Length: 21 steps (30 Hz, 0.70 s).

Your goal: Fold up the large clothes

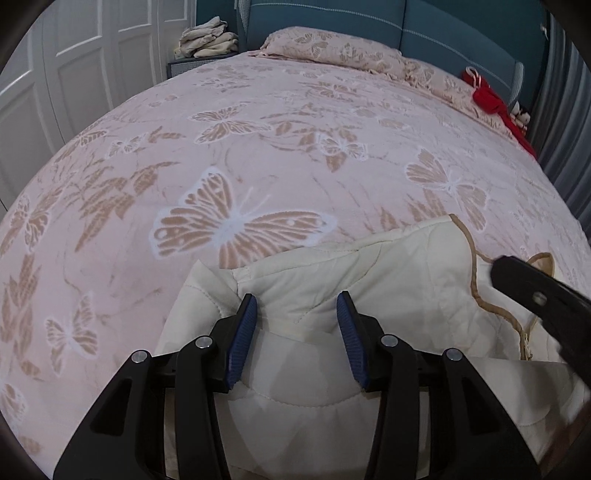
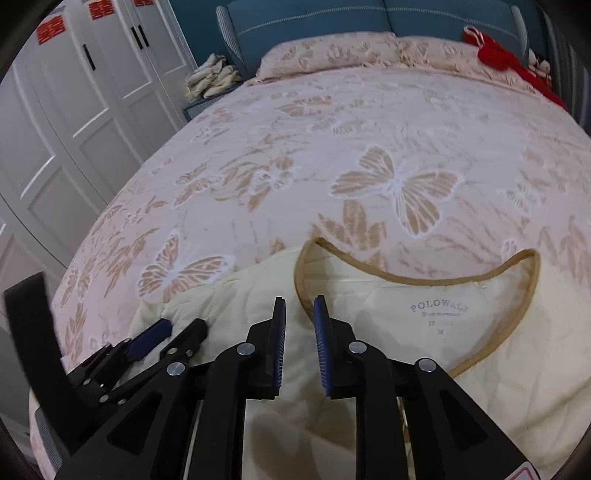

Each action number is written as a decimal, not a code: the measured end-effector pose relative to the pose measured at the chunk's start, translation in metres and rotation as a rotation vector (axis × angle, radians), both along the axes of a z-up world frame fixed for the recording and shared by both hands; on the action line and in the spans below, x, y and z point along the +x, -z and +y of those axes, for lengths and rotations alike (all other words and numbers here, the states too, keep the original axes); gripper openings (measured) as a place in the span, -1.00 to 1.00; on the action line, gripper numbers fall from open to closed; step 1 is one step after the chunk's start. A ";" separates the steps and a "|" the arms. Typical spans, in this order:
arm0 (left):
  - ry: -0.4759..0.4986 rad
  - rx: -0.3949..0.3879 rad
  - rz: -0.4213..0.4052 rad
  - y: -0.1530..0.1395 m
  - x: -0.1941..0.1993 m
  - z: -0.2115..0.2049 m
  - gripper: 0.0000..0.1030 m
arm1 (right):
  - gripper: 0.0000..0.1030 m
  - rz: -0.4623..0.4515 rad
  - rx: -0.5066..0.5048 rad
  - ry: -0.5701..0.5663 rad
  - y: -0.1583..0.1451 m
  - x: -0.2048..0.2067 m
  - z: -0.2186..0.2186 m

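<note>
Soft even indoor light, faint shadows, fisheye-bent dark corners, slight edge blur

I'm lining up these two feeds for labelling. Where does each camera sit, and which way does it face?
Left wrist: rides on the left gripper, angled down across the bed toward the headboard; its own open jaws hang over the cream jacket, and the right gripper's finger intrudes at right.
Right wrist: rides on the right gripper, same heading, over the jacket's collar; the left gripper shows at lower left.
Shared: jacket, butterfly blanket, pillows, red cloth, wardrobe.
</note>
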<state>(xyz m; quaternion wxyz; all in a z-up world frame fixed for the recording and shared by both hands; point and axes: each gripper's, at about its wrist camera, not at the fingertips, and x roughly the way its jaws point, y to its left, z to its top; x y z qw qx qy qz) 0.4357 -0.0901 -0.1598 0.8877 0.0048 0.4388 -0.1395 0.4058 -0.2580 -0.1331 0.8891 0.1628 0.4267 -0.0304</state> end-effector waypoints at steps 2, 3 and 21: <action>0.001 -0.003 -0.004 0.001 0.001 -0.001 -0.15 | -0.65 0.019 -0.002 -0.018 0.009 0.006 0.004; 0.001 -0.006 -0.007 0.001 0.000 0.000 -0.15 | -0.88 0.035 -0.021 -0.024 0.014 0.009 0.006; 0.008 -0.050 -0.009 0.008 0.003 0.005 -0.11 | -1.00 -0.072 -0.034 0.206 -0.008 -0.076 -0.078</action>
